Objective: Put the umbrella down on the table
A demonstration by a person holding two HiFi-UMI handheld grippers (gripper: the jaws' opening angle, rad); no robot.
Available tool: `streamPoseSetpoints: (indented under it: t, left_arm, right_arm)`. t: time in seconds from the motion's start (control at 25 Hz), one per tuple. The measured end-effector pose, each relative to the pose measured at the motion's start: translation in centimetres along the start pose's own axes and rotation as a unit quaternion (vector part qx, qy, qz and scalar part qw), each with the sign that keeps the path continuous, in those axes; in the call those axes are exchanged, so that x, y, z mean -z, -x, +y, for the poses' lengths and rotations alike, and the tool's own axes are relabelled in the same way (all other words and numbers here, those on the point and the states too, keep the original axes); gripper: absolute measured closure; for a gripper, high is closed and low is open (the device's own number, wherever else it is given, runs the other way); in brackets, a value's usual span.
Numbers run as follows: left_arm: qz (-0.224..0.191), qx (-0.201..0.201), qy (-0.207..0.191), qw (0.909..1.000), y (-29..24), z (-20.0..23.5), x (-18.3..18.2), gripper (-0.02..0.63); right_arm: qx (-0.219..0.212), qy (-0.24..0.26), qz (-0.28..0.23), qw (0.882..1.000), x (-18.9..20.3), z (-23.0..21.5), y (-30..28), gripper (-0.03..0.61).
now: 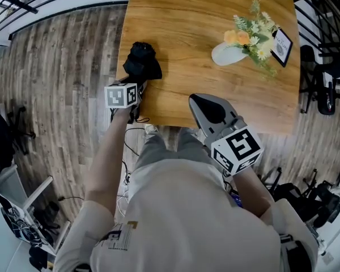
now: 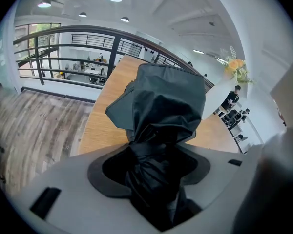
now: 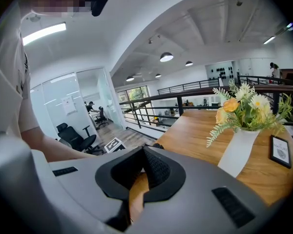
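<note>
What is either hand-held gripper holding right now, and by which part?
The left hand-held gripper clamps the folded black umbrella around its bundled canopy; the right hand-held gripper holds nothing.

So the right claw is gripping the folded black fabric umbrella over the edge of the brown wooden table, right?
Not quite: it is the left claw that grips the folded black fabric umbrella over the edge of the brown wooden table, as the left gripper view shows. The right claw holds nothing.

Right claw (image 3: 143, 151), jaws together, over wooden table (image 3: 195, 135).
</note>
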State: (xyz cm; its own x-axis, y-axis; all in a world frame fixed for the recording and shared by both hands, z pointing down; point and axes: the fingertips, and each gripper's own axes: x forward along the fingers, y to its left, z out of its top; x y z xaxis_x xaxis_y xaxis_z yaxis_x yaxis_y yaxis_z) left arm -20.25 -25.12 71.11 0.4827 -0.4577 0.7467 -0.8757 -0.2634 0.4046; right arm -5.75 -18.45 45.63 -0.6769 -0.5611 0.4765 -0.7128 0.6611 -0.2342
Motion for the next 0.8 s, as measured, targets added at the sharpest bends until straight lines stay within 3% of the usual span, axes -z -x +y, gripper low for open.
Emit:
streamPoseSetpoints:
  t: [0.44, 0.8]
  left_arm:
    - [-0.012, -0.012, 0.001, 0.9998, 2.0, -0.4, -0.2, 0.334]
    - [-0.109, 0.002, -0.032, 0.9935, 10.1, -3.3, -6.2, 0.336]
  right_arm:
    - [0.015, 0.044, -0.026, 0.999, -2.7, -0.1, 2.0, 0.551]
    - [0.016, 0.090, -0.077, 0.993, -8.7, -0.9, 4.1, 0.551]
